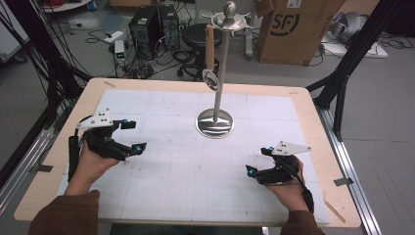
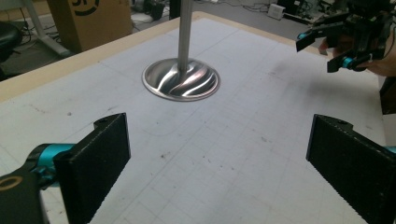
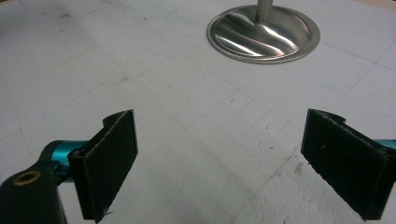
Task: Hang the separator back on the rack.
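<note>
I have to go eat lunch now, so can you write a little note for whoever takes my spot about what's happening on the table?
Left gripper: open, nothing between its jaws, low over the white mat on the left.
Right gripper: open and empty, low over the mat on the right.
Metal stand: upright mid-table, towards the far side, round base flat on the mat.
Hanging from its top ring: a wooden-handled utensil, metal end down.
Done: the utensil hangs on the stand; both grippers are clear of it.
Left: nothing else lies on the mat to hang.

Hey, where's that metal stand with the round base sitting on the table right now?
In the high view, the metal stand sits on the white mat just beyond the table's centre, ahead of and between the left gripper and the right gripper.
</note>
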A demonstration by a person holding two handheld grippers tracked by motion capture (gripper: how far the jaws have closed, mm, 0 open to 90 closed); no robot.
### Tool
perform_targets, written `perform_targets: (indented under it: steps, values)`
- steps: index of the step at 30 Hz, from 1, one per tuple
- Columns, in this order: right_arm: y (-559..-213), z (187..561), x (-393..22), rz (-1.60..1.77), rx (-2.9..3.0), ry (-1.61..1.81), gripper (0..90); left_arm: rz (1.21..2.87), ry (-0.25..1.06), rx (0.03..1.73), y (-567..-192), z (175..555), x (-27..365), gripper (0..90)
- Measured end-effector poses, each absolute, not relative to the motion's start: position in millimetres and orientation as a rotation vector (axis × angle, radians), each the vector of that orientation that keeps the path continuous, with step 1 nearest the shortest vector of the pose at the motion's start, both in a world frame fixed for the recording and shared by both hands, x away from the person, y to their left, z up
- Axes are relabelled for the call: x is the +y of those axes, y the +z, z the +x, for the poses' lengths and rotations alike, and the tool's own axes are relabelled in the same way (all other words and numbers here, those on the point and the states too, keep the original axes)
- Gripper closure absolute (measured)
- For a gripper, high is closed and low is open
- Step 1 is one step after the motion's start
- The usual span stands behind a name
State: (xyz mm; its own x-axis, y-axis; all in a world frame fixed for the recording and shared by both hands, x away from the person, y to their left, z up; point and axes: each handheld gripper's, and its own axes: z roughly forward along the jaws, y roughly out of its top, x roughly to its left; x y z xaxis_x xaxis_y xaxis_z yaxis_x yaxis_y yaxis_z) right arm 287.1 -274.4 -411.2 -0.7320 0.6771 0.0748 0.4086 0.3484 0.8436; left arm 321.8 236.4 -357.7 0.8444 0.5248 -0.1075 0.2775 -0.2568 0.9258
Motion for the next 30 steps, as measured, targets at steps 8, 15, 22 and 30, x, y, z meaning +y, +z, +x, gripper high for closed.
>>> perform_targets:
  steps: [8,15,22,30]
  values:
    - [-411,287,-275,0.974,2.326,1.335,9.6,1.865,0.266,0.603,-362,320,236,6.8]
    - [-411,288,-275,0.971,2.317,1.34,9.7,1.848,0.245,0.612,-368,319,241,6.4]
    - [-413,288,-276,0.981,2.322,1.345,9.7,1.849,0.24,0.619,-374,320,242,4.1]
    - [-413,288,-276,0.978,2.324,1.339,9.6,1.85,0.226,0.611,-378,321,240,1.6]
